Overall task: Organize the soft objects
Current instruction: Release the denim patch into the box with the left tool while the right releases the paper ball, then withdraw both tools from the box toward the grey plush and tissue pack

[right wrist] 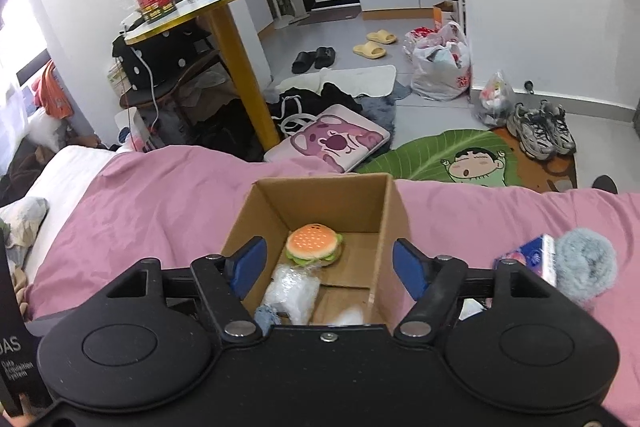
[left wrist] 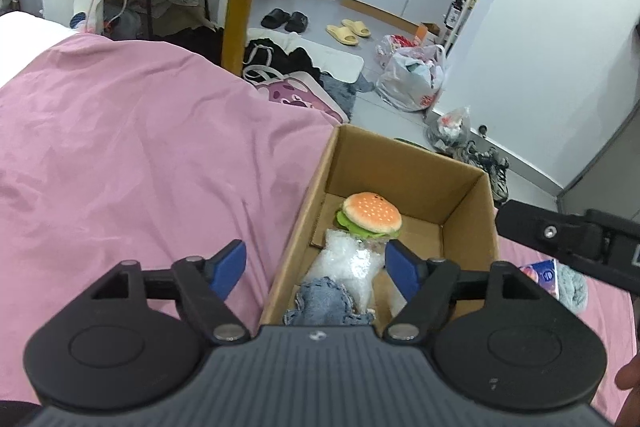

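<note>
Between picks: both grippers, left gripper [left wrist: 316, 267] and right gripper [right wrist: 328, 263], apart and empty above cardboard box [right wrist: 394, 203]; next, reaching right for fluffy grey ball [right wrist: 584, 261] on bed [right wrist: 160, 195]

box [right wrist: 394, 211]: matt brown cardboard | burger toy [right wrist: 314, 245]: soft plush cloth | bag [right wrist: 290, 293]: crinkled clear glossy plastic | denim scrap [left wrist: 320, 301]: frayed blue cloth | bedsheet [left wrist: 140, 147]: matt pink cloth, creased | fluffy ball [right wrist: 584, 263]: fuzzy grey-blue | left gripper [left wrist: 316, 267]: matt black plastic, 2 blue pads
</note>
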